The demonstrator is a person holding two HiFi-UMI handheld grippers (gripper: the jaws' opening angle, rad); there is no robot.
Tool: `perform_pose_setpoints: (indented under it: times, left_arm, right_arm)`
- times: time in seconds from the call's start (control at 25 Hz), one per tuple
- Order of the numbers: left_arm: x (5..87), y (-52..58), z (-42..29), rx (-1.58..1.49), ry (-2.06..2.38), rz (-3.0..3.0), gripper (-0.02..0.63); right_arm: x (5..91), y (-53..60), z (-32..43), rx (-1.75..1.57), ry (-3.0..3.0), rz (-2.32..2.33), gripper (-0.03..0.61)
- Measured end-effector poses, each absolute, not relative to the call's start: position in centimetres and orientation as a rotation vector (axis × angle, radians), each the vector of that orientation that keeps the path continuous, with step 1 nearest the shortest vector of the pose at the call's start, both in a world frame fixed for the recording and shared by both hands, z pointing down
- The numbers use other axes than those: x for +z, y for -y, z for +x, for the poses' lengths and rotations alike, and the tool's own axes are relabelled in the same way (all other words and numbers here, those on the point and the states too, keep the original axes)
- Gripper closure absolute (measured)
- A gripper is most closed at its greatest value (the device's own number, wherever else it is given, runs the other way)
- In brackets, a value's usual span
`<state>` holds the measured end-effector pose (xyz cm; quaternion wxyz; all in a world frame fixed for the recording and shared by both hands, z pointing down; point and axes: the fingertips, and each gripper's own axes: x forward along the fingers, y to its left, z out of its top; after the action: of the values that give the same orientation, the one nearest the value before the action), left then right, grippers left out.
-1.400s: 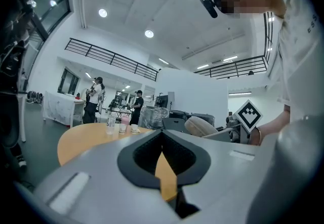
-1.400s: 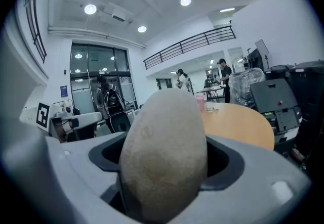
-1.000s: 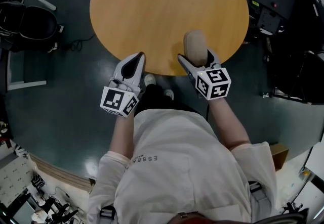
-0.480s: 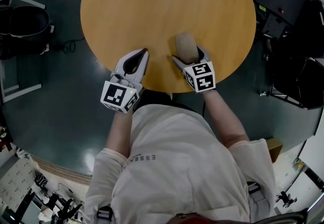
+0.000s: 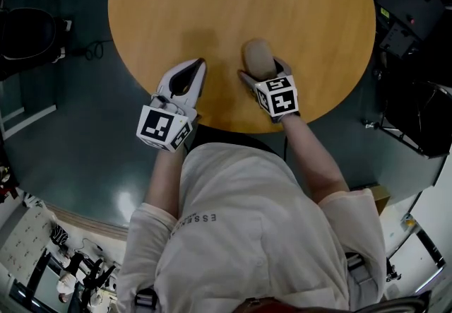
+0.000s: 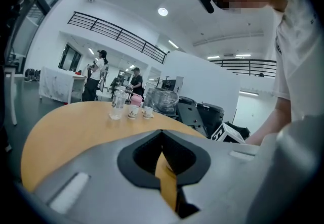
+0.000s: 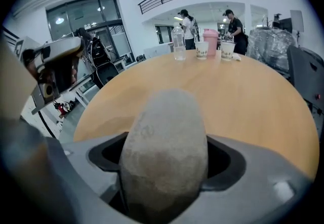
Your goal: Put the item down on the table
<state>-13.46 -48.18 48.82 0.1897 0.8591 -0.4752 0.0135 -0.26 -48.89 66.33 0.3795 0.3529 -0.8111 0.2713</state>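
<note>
Clamping a rounded, dull beige item (image 7: 164, 152), the right gripper (image 5: 265, 77) has its two jaws pressed against the item's sides, with the upper end standing well clear above them. The item's lower end is hidden between the jaws, so I cannot tell whether it touches the round wooden table (image 5: 304, 15) beneath. Off to this gripper's left, over the same near edge of the table, the left gripper (image 5: 196, 68) has its jaws drawn together with nothing between them. Far ahead of the right gripper, at the table's opposite edge, stand a clear bottle (image 7: 177, 42) and two paper cups (image 7: 202, 49). Beyond those, two people (image 7: 186, 23) are standing.
</note>
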Motion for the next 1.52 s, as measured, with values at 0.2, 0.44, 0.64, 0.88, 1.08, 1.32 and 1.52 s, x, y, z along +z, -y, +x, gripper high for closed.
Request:
perform_pose_setpoints:
  times: [0.2, 0.44, 0.64, 0.88, 1.08, 1.32, 1.52]
  left_arm:
    - [49.2, 48.0, -13.1, 0.037, 1.33, 2.393, 0.597]
    - [48.9, 47.0, -12.3, 0.013, 1.334, 2.411, 0.597]
    - [46.7, 46.0, -11.4, -0.021, 1.362, 2.45, 0.597]
    - [42.4, 43.9, -9.6, -0.072, 1.398, 2.539, 0.597]
    - [39.2, 41.1, -7.7, -0.104, 1.453, 2.596, 0.597]
    - [37.0, 36.4, -6.3, -0.104, 1.486, 2.631, 0.597]
    - [37.8, 33.2, -6.3, -0.092, 1.489, 2.631, 0.597]
  right_arm:
    - [67.0, 48.9, -0.4, 0.678, 2.051, 0.905, 0.17]
    - [64.9, 48.8, -0.7, 0.691, 2.144, 0.939, 0.138]
    - [57.6, 49.6, 0.0, 0.557, 2.322, 1.064, 0.139]
    - [46.4, 47.7, 1.8, 0.136, 2.536, 1.209, 0.45]
    - [41.2, 45.2, 5.8, 0.087, 2.584, 1.414, 0.588]
    - [39.4, 41.4, 8.9, 0.124, 2.604, 1.508, 0.588]
    - [40.6, 38.3, 9.6, 0.131, 2.579, 1.475, 0.588]
